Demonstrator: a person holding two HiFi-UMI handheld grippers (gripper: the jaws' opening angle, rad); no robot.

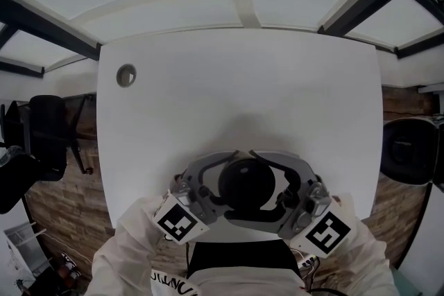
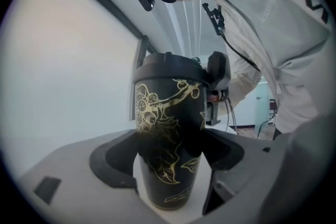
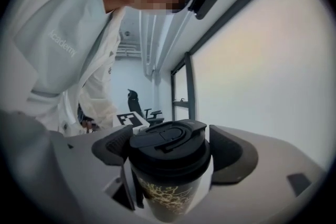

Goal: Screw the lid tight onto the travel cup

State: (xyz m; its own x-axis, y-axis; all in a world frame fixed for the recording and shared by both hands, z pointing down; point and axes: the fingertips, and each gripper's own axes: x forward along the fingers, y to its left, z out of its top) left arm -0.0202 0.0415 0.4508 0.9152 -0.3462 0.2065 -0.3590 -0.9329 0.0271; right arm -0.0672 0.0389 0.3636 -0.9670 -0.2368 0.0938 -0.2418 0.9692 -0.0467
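A white worktop (image 1: 243, 93) fills most of my head view, with a round cable hole (image 1: 125, 75) near its far left corner, wood-look flooring (image 1: 62, 211) on either side and a dark office chair (image 1: 41, 128) off to the left. The travel cup (image 2: 169, 139) stands upright on the worktop at the near edge, right in front of the person, and both claws meet around it from opposite sides. In the left gripper view the left claw (image 2: 170, 160) sits low on the cup's body (black, with a gold flower pattern); its jaws stand wide and both pads (image 2: 113, 165) rest against the cup's sides, so I read it as gripping the cup. In the right gripper view the right claw (image 3: 170, 150) sits higher, its 2 pads (image 3: 233, 152) set against either side of the black lid (image 3: 168, 136), which sits level on the cup's rim. I cannot tell how far the lid is screwed down. From above, the 2 marker cubes show at (image 1: 179, 222) and (image 1: 327, 232), with white sleeves (image 1: 132, 246) behind them.
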